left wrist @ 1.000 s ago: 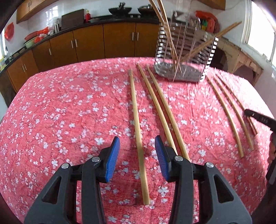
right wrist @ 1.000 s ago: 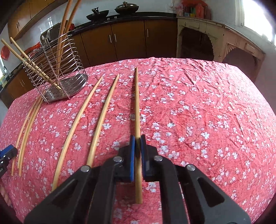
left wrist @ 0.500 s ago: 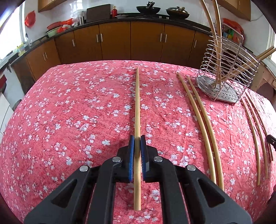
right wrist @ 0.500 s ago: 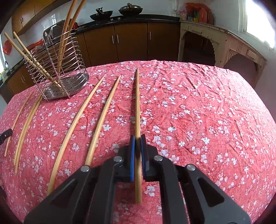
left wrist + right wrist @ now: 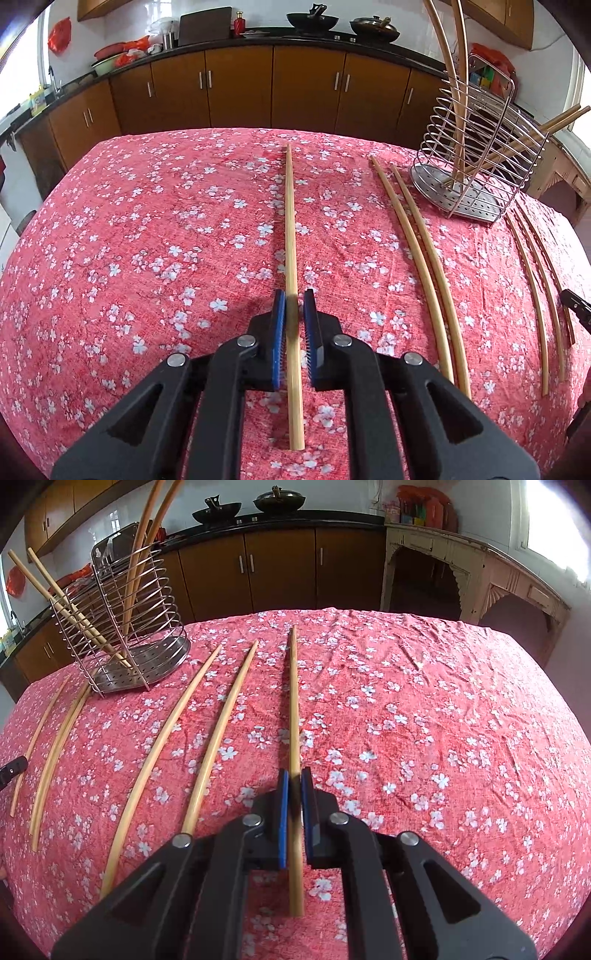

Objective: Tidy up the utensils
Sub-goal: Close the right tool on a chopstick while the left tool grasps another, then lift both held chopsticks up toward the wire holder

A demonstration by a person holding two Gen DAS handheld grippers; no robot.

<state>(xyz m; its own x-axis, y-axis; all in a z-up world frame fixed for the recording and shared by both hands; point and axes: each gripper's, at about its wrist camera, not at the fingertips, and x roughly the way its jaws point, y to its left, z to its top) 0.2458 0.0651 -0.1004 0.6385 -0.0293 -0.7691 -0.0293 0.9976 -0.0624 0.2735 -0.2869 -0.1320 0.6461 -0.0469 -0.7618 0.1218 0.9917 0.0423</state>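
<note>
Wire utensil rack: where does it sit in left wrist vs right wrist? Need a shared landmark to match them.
Left wrist: the silver wire utensil rack stands upper right, on the far right part of the red floral tablecloth.
Right wrist: the rack stands upper left, at the cloth's far left.
Shared landmark: the two black woks on the rear counter.

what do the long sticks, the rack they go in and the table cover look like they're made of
Sticks: probably bamboo or light wood, pale tan, matte, uncoated.
Rack: metal, likely stainless steel; shiny wire hoops over a perforated silvery base.
Table cover: woven fabric, it seems; red with white flowers, matte and creased.
</note>
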